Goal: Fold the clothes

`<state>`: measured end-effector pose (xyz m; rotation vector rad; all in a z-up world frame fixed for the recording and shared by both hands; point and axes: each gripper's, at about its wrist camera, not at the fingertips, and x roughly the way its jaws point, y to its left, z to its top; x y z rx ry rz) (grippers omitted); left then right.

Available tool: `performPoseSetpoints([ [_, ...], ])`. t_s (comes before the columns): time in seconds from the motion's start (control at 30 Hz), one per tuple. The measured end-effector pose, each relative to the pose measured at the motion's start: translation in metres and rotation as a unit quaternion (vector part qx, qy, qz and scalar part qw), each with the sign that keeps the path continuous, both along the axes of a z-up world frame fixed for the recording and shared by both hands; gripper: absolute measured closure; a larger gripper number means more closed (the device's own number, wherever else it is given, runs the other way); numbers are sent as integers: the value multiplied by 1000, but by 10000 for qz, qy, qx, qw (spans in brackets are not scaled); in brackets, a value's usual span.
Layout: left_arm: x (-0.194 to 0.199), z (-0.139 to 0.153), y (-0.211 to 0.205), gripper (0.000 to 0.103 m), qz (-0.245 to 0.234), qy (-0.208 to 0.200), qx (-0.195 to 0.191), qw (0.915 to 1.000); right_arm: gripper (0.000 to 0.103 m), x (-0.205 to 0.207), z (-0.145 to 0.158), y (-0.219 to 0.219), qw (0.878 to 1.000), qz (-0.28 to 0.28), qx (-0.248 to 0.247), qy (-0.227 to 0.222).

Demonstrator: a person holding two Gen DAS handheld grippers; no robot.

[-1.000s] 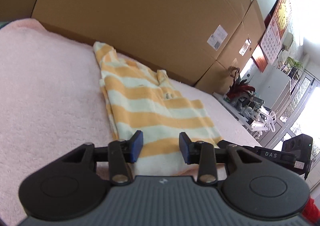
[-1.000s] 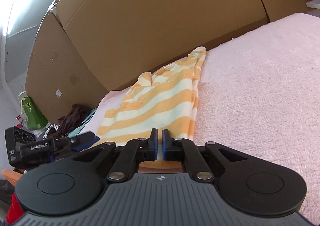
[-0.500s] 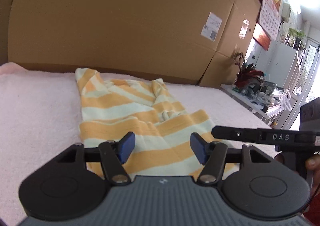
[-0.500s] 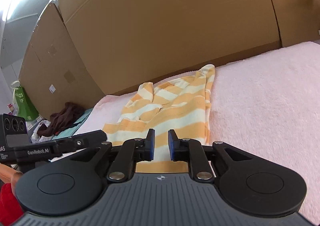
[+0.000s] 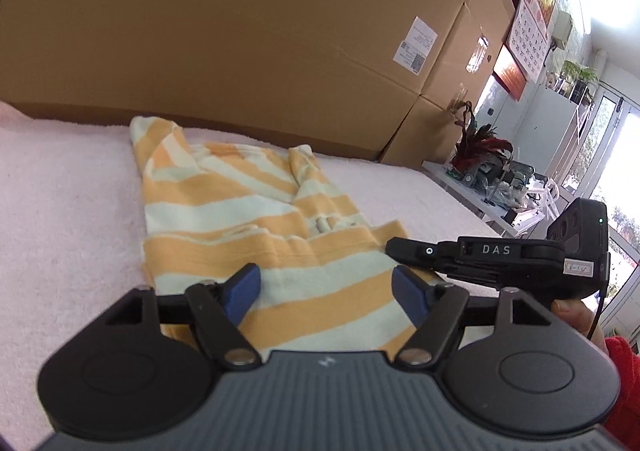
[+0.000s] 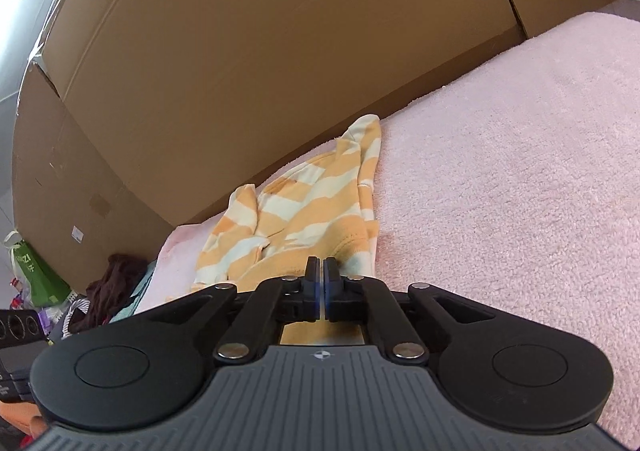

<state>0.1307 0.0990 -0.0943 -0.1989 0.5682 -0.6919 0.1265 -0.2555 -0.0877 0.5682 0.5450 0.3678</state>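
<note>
An orange and pale green striped shirt (image 5: 256,227) lies on the pink fleece blanket (image 5: 68,219), partly folded, collar toward the cardboard boxes. My left gripper (image 5: 326,291) is open and empty, hovering over the shirt's near hem. In the right wrist view the shirt (image 6: 304,211) lies ahead, bunched up at its near end. My right gripper (image 6: 321,277) is shut at the shirt's near edge; the fabric rises to the pads, which seem to pinch it. The right gripper's body (image 5: 500,255) also shows in the left wrist view, at the shirt's right edge.
Large cardboard boxes (image 5: 240,31) stand behind the blanket. A table with a red plant (image 5: 480,139) and clutter is at the right. In the right wrist view, dark clothes (image 6: 116,283) and a green bag (image 6: 36,275) lie left of the blanket (image 6: 500,191).
The right gripper opened slightly, then shut again at the shirt's near edge, and the shirt bunched up there. The left gripper opened wider and swung to face the shirt more squarely.
</note>
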Motion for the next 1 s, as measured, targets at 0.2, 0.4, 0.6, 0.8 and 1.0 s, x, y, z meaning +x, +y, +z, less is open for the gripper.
performPoseSetpoints([
  [0.2,25,14,26,30,334,55,-126,9993,102,3,-5,-9,9992,16,401,88],
  [0.4,91,21,52,42,1046,198,-49,9943,103,5,-7,-12,9979,46,623,159],
  [0.6,157,2,41,39,1362,414,287,9894,103,6,-6,-12,9982,56,569,169],
  [0.8,187,-11,35,32,1357,335,211,9900,103,10,-2,-7,9994,84,294,156],
  [1.0,183,-11,31,20,1125,272,189,9931,83,34,34,-4,9977,328,-499,318],
])
